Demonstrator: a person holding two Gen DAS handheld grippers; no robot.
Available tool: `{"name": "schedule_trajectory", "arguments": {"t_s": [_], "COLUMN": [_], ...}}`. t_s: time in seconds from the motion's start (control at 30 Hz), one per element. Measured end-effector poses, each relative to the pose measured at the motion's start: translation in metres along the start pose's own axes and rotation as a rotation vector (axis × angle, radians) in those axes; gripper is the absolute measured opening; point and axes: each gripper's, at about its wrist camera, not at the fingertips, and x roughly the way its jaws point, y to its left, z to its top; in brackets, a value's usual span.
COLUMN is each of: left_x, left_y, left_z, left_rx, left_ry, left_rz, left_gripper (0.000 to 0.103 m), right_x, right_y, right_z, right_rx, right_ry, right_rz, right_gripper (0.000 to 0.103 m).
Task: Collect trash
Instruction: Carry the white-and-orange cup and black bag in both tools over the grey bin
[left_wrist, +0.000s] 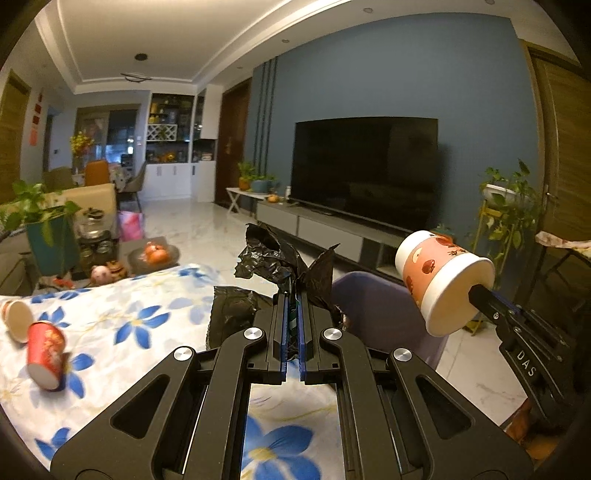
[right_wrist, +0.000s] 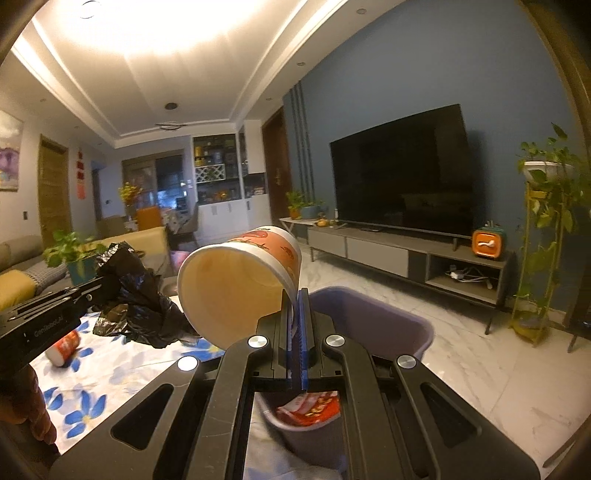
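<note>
Currently: mid-collection, one cup in hand over the bin.
Right gripper (right_wrist: 295, 306): closed narrow on the rim of the patterned paper cup (right_wrist: 240, 280); cup tipped sideways, mouth toward the camera, interior looks empty.
Cup position: in the air at 11 o'clock of the right gripper, above the near-left edge of the purple bin (right_wrist: 388, 314).
Left gripper (left_wrist: 293, 314): clamped tight on a bunch of the black plastic bag (left_wrist: 273, 258); bag hangs crumpled, mouth not clearly open.
Bin contents: a red wrapper (right_wrist: 310, 406) lies inside, seen at 6 o'clock below the right gripper.
Remaining trash: a red paper cup (left_wrist: 46, 354) and another paper cup (left_wrist: 16, 319) on their sides on the floral-cloth surface (left_wrist: 147, 314), at 9 o'clock in the left wrist view, touching or just beside each other.
Handling, cup: judged light, thin-walled, easily crushed; a pinch at the stiffer rolled rim suits it, wall pinch would dent it.
Handling, bag: soft, slick film; needs a gathered fold to hold.
Edges: the bin stands just off the surface's far-right edge; the rim is the one thing to clear.
Open room: free air above the bin and floor beyond at 12 to 2 o'clock; the bag crowds 10 o'clock.
</note>
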Motion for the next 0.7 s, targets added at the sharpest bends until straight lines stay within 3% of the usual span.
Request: {"name": "schedule_trajectory", "arguments": {"t_s": [0.7], "left_x": [0.073], "left_y": [-0.044], "left_z": [-0.008], "left_rx": [0.035], "left_ry": [0.047], "left_rz": [-0.086], "left_gripper": [0.003], "right_x": [0.029], "right_y": [-0.029], "right_z": [0.001], "right_rx": [0.04], "right_ry": [0.011], "right_rz": [-0.08], "right_gripper": [0.004]}}
